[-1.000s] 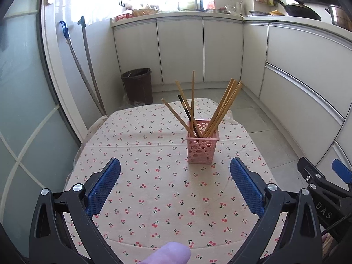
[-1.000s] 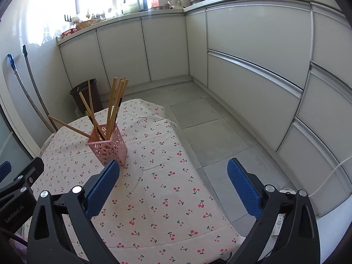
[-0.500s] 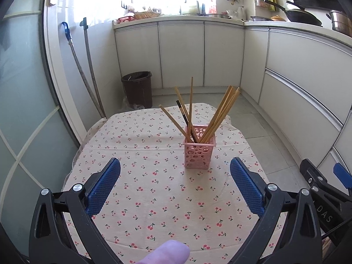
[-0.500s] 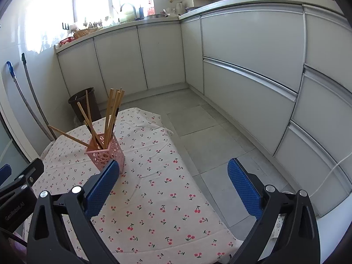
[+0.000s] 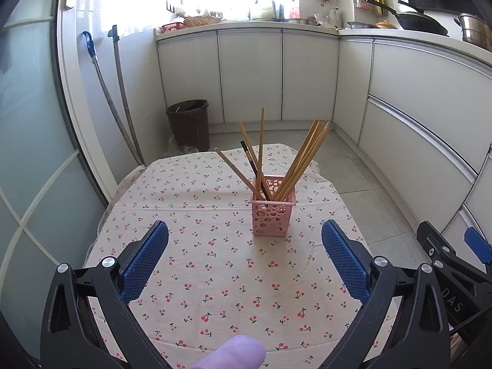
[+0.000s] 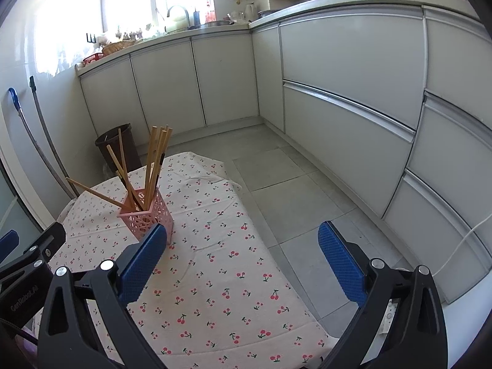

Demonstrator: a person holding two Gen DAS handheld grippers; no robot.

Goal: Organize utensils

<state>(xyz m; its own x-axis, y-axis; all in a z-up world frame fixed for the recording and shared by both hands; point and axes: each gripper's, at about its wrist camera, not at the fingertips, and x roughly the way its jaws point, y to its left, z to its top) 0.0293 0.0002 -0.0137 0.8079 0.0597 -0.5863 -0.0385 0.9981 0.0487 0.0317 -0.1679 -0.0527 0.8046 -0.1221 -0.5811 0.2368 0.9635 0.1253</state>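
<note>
A pink perforated utensil holder (image 5: 273, 207) stands upright on a low table with a cherry-print cloth (image 5: 215, 276). Several wooden chopsticks (image 5: 303, 160) and one dark one lean out of it. It also shows in the right wrist view (image 6: 147, 216), with the chopsticks (image 6: 153, 163) fanned out. My left gripper (image 5: 244, 259) is open and empty, well in front of the holder. My right gripper (image 6: 243, 261) is open and empty, to the right of the holder, over the table's right part.
White kitchen cabinets (image 5: 252, 73) run along the back and right. A brown waste bin (image 5: 188, 123) stands on the floor behind the table. Two mop handles (image 5: 118, 98) lean against the left wall. Grey tiled floor (image 6: 286, 184) lies right of the table.
Both grippers have drawn back and risen from the holder, which now looks smaller and farther off. The holder and chopsticks have not moved. Both jaws stay open.
</note>
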